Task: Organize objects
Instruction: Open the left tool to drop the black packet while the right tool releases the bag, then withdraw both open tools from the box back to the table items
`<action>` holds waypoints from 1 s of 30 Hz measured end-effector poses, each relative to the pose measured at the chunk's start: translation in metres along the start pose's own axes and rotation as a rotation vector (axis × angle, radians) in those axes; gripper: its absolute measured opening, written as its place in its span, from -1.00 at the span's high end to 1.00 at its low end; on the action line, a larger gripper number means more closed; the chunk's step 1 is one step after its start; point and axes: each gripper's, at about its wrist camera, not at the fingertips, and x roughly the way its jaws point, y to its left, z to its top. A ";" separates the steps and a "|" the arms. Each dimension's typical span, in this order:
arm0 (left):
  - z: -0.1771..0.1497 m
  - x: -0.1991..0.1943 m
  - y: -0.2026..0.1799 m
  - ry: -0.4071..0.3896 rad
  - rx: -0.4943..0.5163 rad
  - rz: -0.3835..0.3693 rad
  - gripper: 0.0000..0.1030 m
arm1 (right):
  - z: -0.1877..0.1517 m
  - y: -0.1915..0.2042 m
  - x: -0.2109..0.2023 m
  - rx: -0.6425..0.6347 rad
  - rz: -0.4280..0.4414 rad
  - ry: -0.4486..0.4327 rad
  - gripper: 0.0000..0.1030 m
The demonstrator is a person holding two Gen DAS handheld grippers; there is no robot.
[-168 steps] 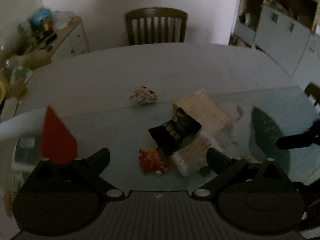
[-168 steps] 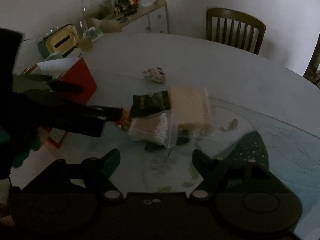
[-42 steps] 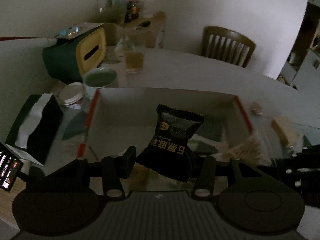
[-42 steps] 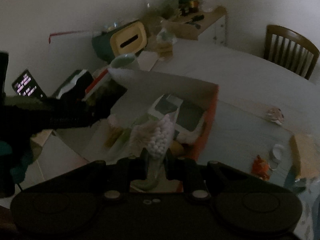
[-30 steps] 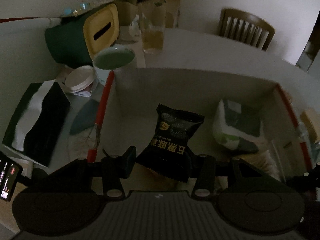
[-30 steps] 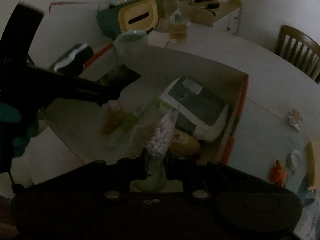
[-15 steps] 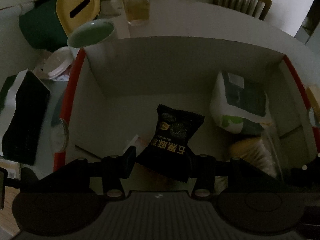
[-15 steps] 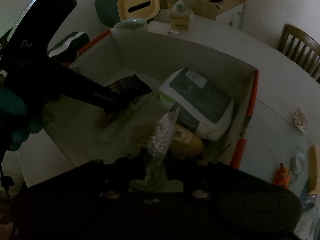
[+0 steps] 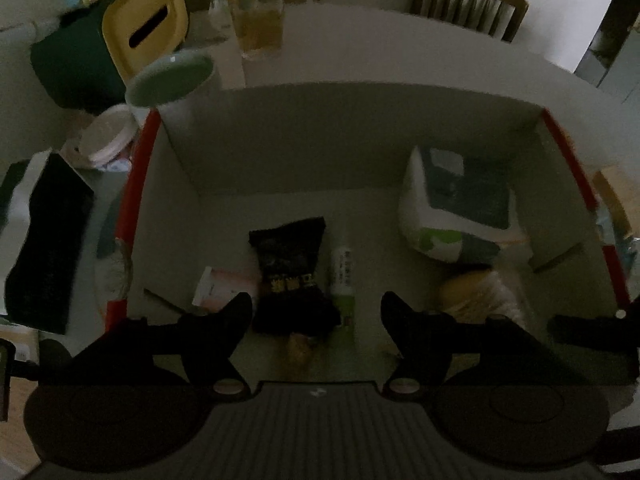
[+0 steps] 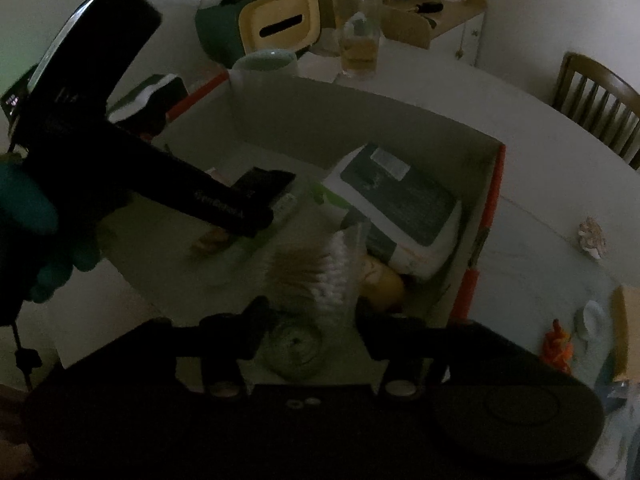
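A red-edged white box lies open below both grippers. My left gripper is open above it; the black snack packet lies loose on the box floor between its fingers, over a small white tube. My right gripper is open over the box; the bag of cotton swabs sits free between its fingers. The left gripper's body reaches in from the left in the right wrist view.
A white and dark green pack and a yellowish item lie in the box. A green mug, a glass of yellow drink and a green and yellow tissue holder stand behind. An orange toy lies on the table.
Both grippers carried their items over the box and came lower. Both have opened: the black packet has dropped to the box floor and the swab bag is released.
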 end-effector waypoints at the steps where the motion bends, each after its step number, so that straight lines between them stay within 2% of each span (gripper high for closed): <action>1: -0.001 -0.005 -0.002 -0.018 0.004 0.005 -0.37 | 0.000 0.000 -0.003 0.005 0.002 -0.003 0.06; 6: -0.007 -0.034 -0.007 -0.107 0.004 -0.025 -0.37 | -0.003 -0.006 -0.020 0.035 0.016 -0.030 0.03; 9: -0.011 -0.050 -0.014 -0.154 0.010 -0.017 -0.37 | -0.006 -0.009 -0.033 0.043 0.021 -0.053 0.01; 17: -0.019 -0.082 -0.036 -0.219 -0.004 -0.008 -0.37 | -0.018 -0.029 -0.067 0.058 0.040 -0.108 -0.09; 21: -0.024 -0.099 -0.060 -0.261 0.019 -0.030 -0.37 | -0.028 -0.050 -0.087 0.075 0.048 -0.137 -0.23; 23: -0.027 -0.106 -0.073 -0.285 0.021 -0.036 -0.41 | -0.033 -0.061 -0.095 0.083 0.047 -0.147 -0.24; 25: -0.028 -0.112 -0.085 -0.299 0.017 -0.049 -0.55 | -0.040 -0.075 -0.104 0.094 0.054 -0.155 -0.24; 30: -0.030 -0.116 -0.123 -0.304 0.026 -0.050 -0.57 | -0.059 -0.106 -0.121 0.109 0.047 -0.167 -0.27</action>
